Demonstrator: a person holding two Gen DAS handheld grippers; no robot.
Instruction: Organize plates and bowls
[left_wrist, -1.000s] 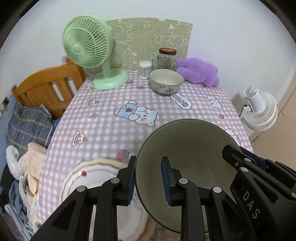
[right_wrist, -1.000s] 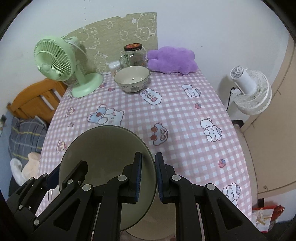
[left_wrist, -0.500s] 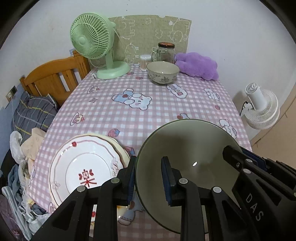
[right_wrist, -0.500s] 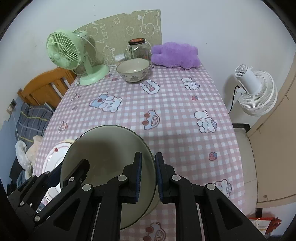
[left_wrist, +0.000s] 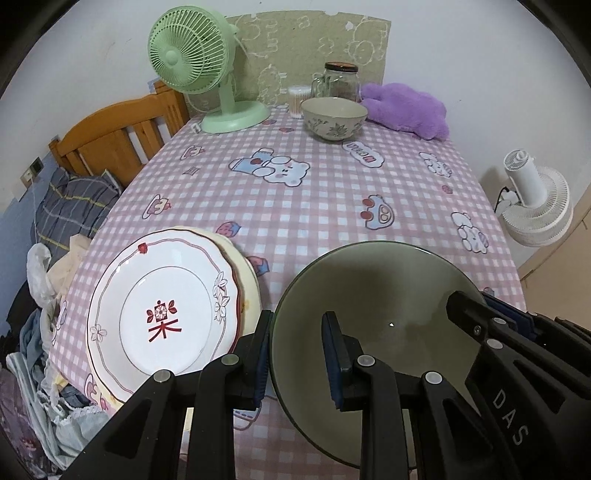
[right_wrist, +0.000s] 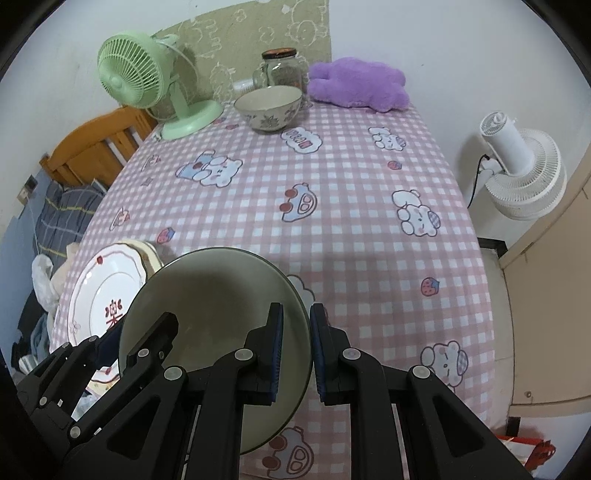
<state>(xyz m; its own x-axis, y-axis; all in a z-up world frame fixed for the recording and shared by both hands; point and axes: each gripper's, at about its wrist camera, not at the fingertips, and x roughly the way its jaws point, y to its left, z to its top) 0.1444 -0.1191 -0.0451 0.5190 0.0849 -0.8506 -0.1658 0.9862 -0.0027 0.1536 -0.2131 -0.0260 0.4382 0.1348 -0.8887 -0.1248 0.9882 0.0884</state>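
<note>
Both grippers clamp the same dark olive-green bowl (left_wrist: 373, 317) from opposite sides. Left gripper (left_wrist: 297, 354) pinches the bowl's left rim: one blue-padded finger outside the wall, the other inside. Right gripper (right_wrist: 296, 350) pinches the right rim the same way, w/ the rim running between its pads. The bowl sits over the near edge of the bench (left_wrist: 314, 206), tilted a bit toward the cameras; can't tell whether its base touches the pink checked cloth or hangs just above it.

Just left of the bowl, at the near left corner of the bench, lies a white plate w/ red flower motif (left_wrist: 159, 314) on top of a cream plate (left_wrist: 247, 273) whose rim sticks out on the far right side. The plate stack overhangs the bench's left edge a little. The green bowl's rim is close beside the stack; contact not clear.

At the far edge, middle: a cream floral bowl (left_wrist: 334, 118), upright, well apart from the held bowl. Behind it a glass jar w/ dark lid (left_wrist: 338, 81) and a small cotton-swab tub (left_wrist: 298, 99). Green desk fan (left_wrist: 199, 62) at the far left corner, purple plush (left_wrist: 406, 107) at the far right. White floor fan (right_wrist: 517, 170) stands off the bench's right side.
</note>
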